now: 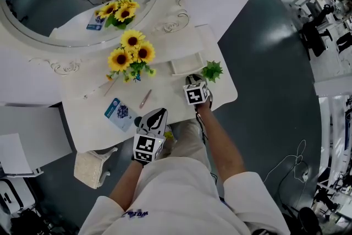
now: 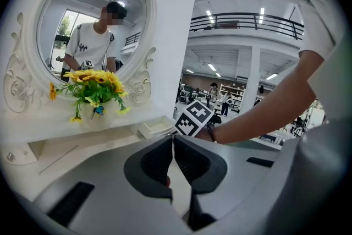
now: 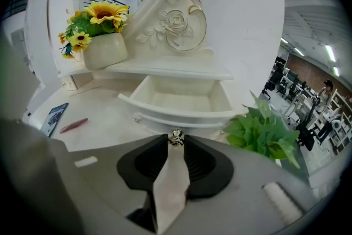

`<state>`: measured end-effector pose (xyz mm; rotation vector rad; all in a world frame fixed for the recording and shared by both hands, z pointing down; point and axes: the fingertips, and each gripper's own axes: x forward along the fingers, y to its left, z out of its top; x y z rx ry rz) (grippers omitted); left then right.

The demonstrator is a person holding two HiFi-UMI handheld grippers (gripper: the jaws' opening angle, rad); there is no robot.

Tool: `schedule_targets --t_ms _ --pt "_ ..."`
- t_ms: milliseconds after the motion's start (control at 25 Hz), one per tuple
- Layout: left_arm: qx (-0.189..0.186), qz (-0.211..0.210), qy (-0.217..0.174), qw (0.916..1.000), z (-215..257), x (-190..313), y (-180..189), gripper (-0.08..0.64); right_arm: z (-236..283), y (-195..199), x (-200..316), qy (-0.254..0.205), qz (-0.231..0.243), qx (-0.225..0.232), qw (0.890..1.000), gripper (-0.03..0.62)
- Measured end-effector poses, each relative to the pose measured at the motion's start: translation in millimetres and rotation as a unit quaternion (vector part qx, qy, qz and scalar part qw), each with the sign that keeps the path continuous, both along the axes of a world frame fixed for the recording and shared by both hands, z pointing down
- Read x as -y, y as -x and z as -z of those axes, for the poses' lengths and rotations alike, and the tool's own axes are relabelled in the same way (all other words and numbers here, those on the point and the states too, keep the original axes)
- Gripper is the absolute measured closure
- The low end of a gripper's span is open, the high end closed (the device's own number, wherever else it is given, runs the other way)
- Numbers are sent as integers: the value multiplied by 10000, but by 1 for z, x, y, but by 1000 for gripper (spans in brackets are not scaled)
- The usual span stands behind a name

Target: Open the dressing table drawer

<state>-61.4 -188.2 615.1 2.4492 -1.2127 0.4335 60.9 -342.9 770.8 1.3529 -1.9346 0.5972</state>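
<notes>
White bench [image 1: 165, 97] under an oval mirror [image 1: 55, 3]: small drawer [image 3: 181, 97] stands pulled out below the raised shelf.
Right gripper [image 3: 176, 143] clamped on the drawer's metal knob [image 3: 176, 136], green plant [image 3: 267, 132] just beside. Left gripper [image 2: 173, 143] closed, holding nothing, at the bench's front edge. Blue card [image 1: 121, 113] near the sunflowers [image 1: 132, 55]: print too small to read.

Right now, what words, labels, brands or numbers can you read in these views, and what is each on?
No text here can be read.
Blue card: print too small to read.
Blue print on the person's shirt: blurred.
Reflected shirt print: too small.
Marker cubes: black-and-white squares only, no letters.
</notes>
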Motion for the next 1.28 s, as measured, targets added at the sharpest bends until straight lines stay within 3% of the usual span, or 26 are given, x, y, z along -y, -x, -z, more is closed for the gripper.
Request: schedule_targets --t_ms 1280 --pt "-31 68 9 10000 2 -6 7 540 2 -1 -7 70 -34 -51 10000 491"
